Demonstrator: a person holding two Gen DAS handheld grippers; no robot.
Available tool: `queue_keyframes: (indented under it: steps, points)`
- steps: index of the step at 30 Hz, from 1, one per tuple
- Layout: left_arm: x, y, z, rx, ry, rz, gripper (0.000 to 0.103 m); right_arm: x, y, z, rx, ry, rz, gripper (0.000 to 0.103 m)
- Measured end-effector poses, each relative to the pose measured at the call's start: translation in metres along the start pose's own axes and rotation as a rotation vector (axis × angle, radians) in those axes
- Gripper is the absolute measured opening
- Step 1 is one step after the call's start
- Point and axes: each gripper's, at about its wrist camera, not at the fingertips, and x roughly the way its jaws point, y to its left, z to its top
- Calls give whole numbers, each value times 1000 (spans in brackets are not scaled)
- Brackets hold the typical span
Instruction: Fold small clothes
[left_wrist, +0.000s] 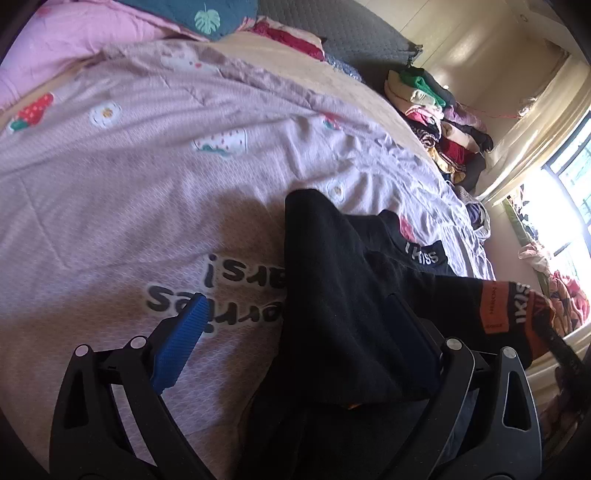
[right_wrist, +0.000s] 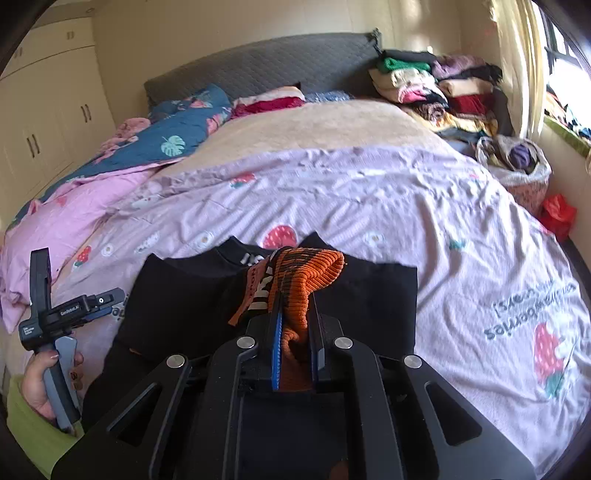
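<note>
A small black sweatshirt (right_wrist: 184, 295) with orange ribbed cuffs lies on the pink strawberry bedspread (right_wrist: 406, 206), collar toward the headboard. My right gripper (right_wrist: 295, 306) is shut on one orange cuff (right_wrist: 310, 273) and holds that sleeve lifted above the shirt's middle. In the left wrist view the same cuff (left_wrist: 517, 310) hangs stretched out at the right. My left gripper (left_wrist: 295, 299) stands wide open low over the shirt's (left_wrist: 332, 295) side edge; black cloth covers its right pad, while the left blue pad (left_wrist: 181, 339) is bare. A hand holds that gripper (right_wrist: 110, 304) at the left.
Stacks of folded clothes (right_wrist: 436, 85) fill the bed's far right corner by the grey headboard (right_wrist: 258, 62). A blue leaf-print quilt (right_wrist: 173, 136) and pink duvet (right_wrist: 74, 206) lie at the left. A bag of clothes (right_wrist: 517, 162) and a red bag (right_wrist: 557, 214) sit beside the bed.
</note>
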Motion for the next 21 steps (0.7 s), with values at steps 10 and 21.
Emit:
queue_keyframes:
  steps: [10,21]
  points:
    - [32,-1,-3,3,50,-61,6,19,-9,-10,39,34,-21,10]
    - [20,1,-2,25,18,-41,5,55,-17,-23,46,109,-68,10]
